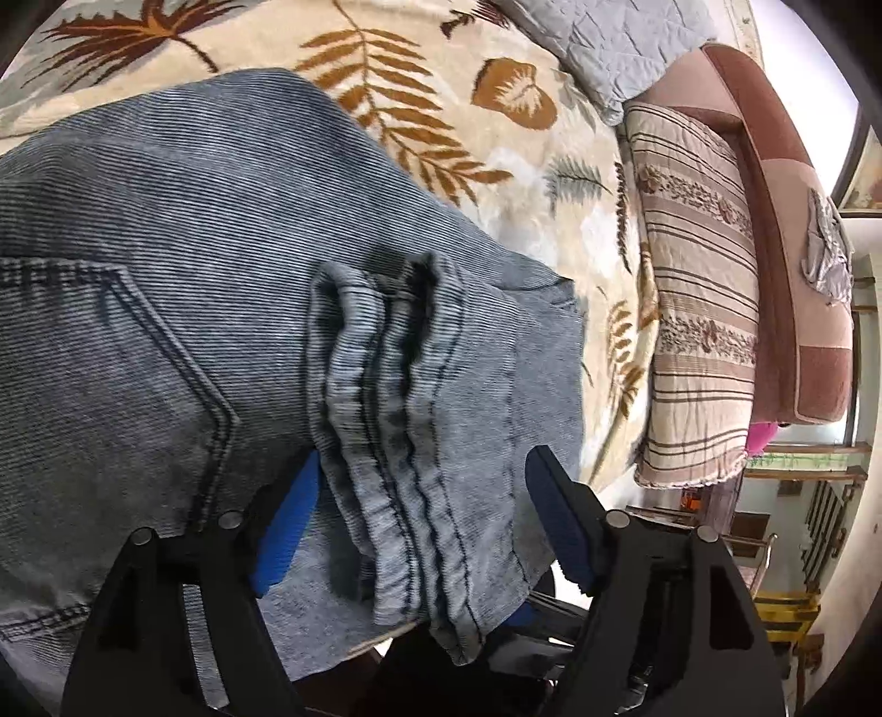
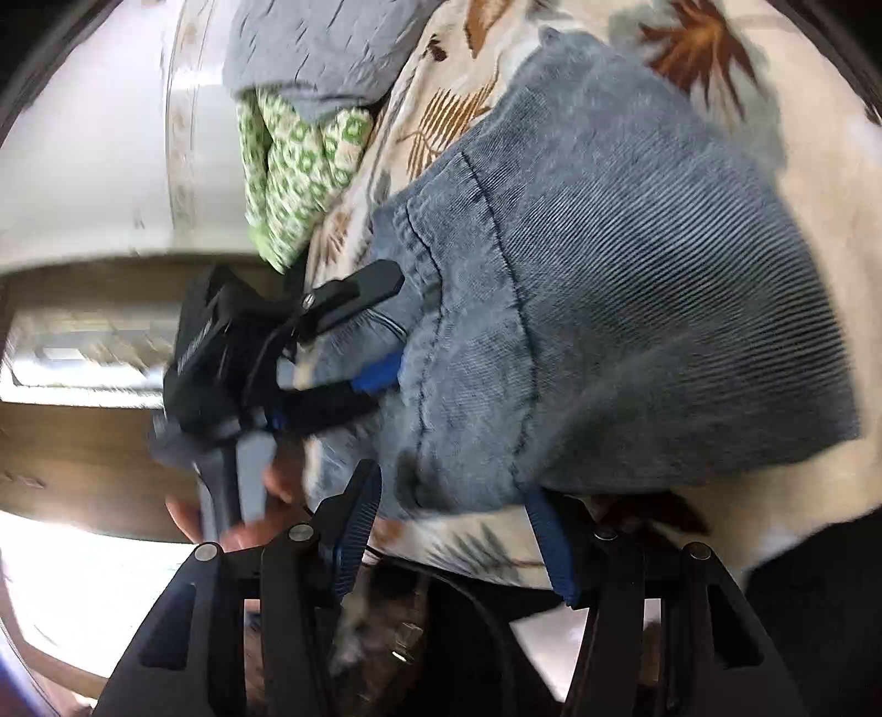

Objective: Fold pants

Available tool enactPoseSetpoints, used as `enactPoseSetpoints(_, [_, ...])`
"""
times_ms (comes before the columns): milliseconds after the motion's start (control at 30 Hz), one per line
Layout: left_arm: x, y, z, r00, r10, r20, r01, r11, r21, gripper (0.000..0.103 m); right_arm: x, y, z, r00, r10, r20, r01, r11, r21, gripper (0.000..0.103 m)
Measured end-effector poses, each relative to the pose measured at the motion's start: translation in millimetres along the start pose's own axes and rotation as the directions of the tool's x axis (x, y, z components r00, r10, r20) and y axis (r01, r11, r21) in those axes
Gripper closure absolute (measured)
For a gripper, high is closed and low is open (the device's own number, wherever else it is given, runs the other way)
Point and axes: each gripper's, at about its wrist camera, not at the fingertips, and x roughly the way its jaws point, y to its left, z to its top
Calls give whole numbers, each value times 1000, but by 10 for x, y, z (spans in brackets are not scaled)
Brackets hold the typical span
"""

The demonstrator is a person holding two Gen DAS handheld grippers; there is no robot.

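Note:
Blue-grey denim pants [image 1: 182, 309] lie folded on a cream blanket with a leaf print [image 1: 441, 110]. My left gripper [image 1: 424, 524] is open, its blue pads either side of the bunched hem layers [image 1: 386, 397] that lie between them. In the right wrist view the pants [image 2: 634, 309] lie folded on the blanket [image 2: 816, 165]. My right gripper [image 2: 452, 529] is open at the pants' near edge, with nothing between its pads. The left gripper [image 2: 380, 331] shows there too, at the left edge of the pants.
A striped quilted pillow [image 1: 694, 309] and a grey quilted pillow [image 1: 606, 38] lie at the bed's right side by a pink-brown headboard [image 1: 783, 231]. A green patterned cloth [image 2: 292, 165] lies under a grey pillow [image 2: 320, 49]. The bed edge is close to both grippers.

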Motion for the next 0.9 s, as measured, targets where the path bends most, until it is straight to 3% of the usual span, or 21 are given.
enactPoseSetpoints(33, [-11, -5, 6, 1000, -9, 1, 9, 1000, 0, 28, 21, -6, 6, 1000, 5, 13, -6, 1000, 8, 50])
enactPoseSetpoints(100, [-59, -24, 23, 1000, -15, 16, 15, 1000, 4, 41, 102, -41, 6, 1000, 1, 17, -2, 1000, 28, 80])
enactPoseSetpoints(133, [-97, -31, 32, 1000, -22, 22, 21, 1000, 9, 56, 126, -53, 5, 1000, 9, 11, -9, 999, 35, 81])
enactPoseSetpoints(167, [-153, -32, 39, 999, -20, 32, 20, 1000, 9, 63, 145, -31, -11, 1000, 17, 10, -17, 999, 33, 83])
enactPoseSetpoints(267, [-251, 8, 38, 997, 36, 74, -37, 999, 7, 63, 199, 145, -73, 999, 45, -15, -46, 999, -27, 86])
enactPoseSetpoints(400, [-100, 133, 11, 978, 193, 74, -195, 981, 10, 64, 366, 16, -69, 998, -29, -56, 28, 1000, -14, 87])
enactPoseSetpoints(467, [-108, 153, -33, 977, 191, 99, -194, 981, 18, 64, 409, -64, -55, 997, -28, -69, 29, 1000, 9, 88])
enactPoseSetpoints(500, [-145, 132, -56, 976, 189, 106, -193, 981, 29, 64, 392, -51, -57, 997, -20, -70, 21, 1000, 12, 82])
enactPoseSetpoints(533, [-165, 121, -68, 976, 189, 104, -194, 980, 37, 64, 379, 12, -52, 997, -23, -80, 23, 1000, -7, 82])
enactPoseSetpoints(667, [-341, 27, -184, 979, 150, 136, -163, 982, 97, 61, 242, 378, -175, 983, -79, -168, 50, 985, -168, 81])
enactPoseSetpoints(733, [-411, -48, -270, 978, 136, 160, -157, 979, 131, 54, 23, 631, -208, 985, -142, -99, 104, 942, -318, 79])
enactPoseSetpoints(767, [-418, -72, -302, 977, 132, 167, -156, 977, 143, 51, -156, 738, -192, 982, -188, 2, 174, 905, -388, 75])
enactPoseSetpoints(833, [-388, -166, -360, 978, 121, 172, -150, 974, 167, 50, -427, 758, -160, 951, -259, 170, 309, 844, -439, 70])
enactPoseSetpoints(900, [-310, -255, -393, 977, 140, 162, -170, 967, 189, 50, -544, 725, 5, 901, -328, 283, 424, 799, -426, 70])
